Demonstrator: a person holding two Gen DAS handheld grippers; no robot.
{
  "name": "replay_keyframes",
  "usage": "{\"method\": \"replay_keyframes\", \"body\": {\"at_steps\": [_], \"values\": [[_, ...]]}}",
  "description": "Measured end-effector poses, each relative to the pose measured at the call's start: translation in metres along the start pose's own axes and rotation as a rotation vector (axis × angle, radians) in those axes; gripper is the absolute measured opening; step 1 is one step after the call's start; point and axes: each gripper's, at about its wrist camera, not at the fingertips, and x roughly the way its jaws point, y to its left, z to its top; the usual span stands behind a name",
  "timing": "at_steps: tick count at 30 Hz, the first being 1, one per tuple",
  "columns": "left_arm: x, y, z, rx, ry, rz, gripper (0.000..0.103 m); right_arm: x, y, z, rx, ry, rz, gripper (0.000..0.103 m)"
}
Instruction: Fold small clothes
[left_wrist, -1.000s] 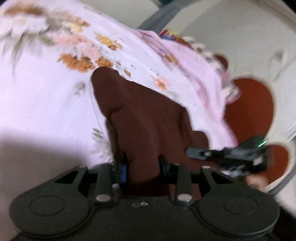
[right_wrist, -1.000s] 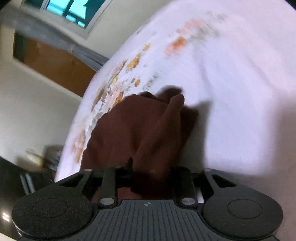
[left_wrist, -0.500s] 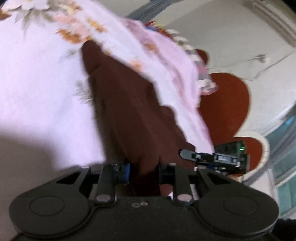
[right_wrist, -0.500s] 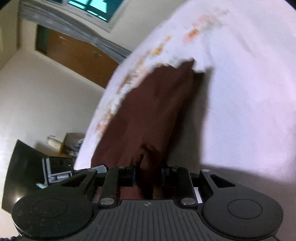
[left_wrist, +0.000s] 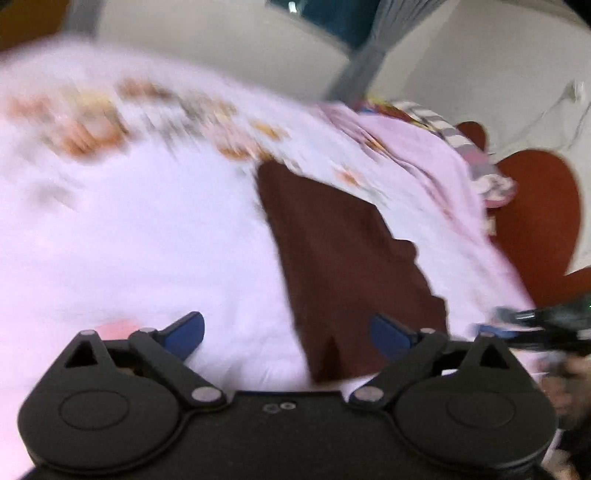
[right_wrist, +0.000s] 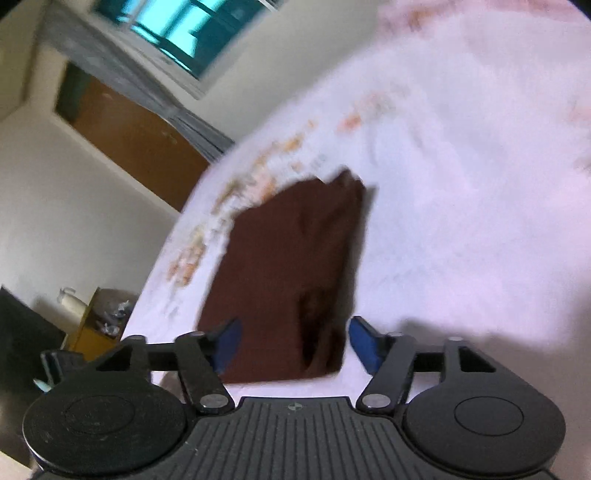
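Observation:
A dark brown garment (left_wrist: 343, 258) lies flat on the pink floral bedsheet (left_wrist: 140, 229), stretched out lengthways. My left gripper (left_wrist: 288, 332) hovers at its near end, jaws opening wide, blue pads clear of the cloth. In the right wrist view the same brown garment (right_wrist: 295, 280) lies ahead of my right gripper (right_wrist: 293, 341), whose jaws are also opening; the cloth's near edge sits between the blue pads, which do not press on it. The other gripper (left_wrist: 546, 325) shows at the right edge of the left wrist view.
A red heart-shaped headboard (left_wrist: 535, 221) stands beyond the bed's right edge, with a crumpled striped cloth (left_wrist: 476, 162) beside it. A window (right_wrist: 177, 33), a wooden door (right_wrist: 140, 147) and a yellow box (right_wrist: 96, 325) lie off the bed's left side.
Both grippers were shut on the brown garment's near edge and pulled it back; now both have let go and stand wide, and the garment lies flat on the sheet.

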Motion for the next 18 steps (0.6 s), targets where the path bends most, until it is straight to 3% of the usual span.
{"method": "replay_keyframes", "body": {"at_steps": [1, 3, 5, 6, 8, 12, 15, 18], "values": [[-0.021, -0.011, -0.008, 0.031, -0.021, 0.047, 0.097, -0.014, 0.017, -0.014, -0.031, -0.021, -0.013, 0.082], [-0.064, -0.039, -0.026, 0.082, -0.074, 0.143, 0.103, -0.056, 0.052, -0.047, -0.117, -0.062, -0.051, 0.088], [-0.102, -0.063, -0.047, 0.123, -0.082, 0.199, 0.103, -0.079, 0.087, -0.075, -0.189, -0.08, -0.069, 0.094], [-0.12, -0.077, -0.06, 0.152, -0.091, 0.216, 0.103, -0.098, 0.103, -0.091, -0.222, -0.095, -0.084, 0.103], [-0.153, -0.101, -0.08, 0.196, -0.13, 0.256, 0.103, -0.12, 0.131, -0.124, -0.268, -0.11, -0.128, 0.103], [-0.197, -0.147, -0.107, 0.219, -0.123, 0.264, 0.103, -0.152, 0.198, -0.181, -0.378, -0.205, -0.251, 0.103], [-0.219, -0.173, -0.122, 0.227, -0.176, 0.272, 0.103, -0.169, 0.226, -0.218, -0.422, -0.265, -0.33, 0.103], [-0.242, -0.188, -0.136, 0.231, -0.22, 0.239, 0.103, -0.174, 0.234, -0.246, -0.433, -0.273, -0.331, 0.103]]}}
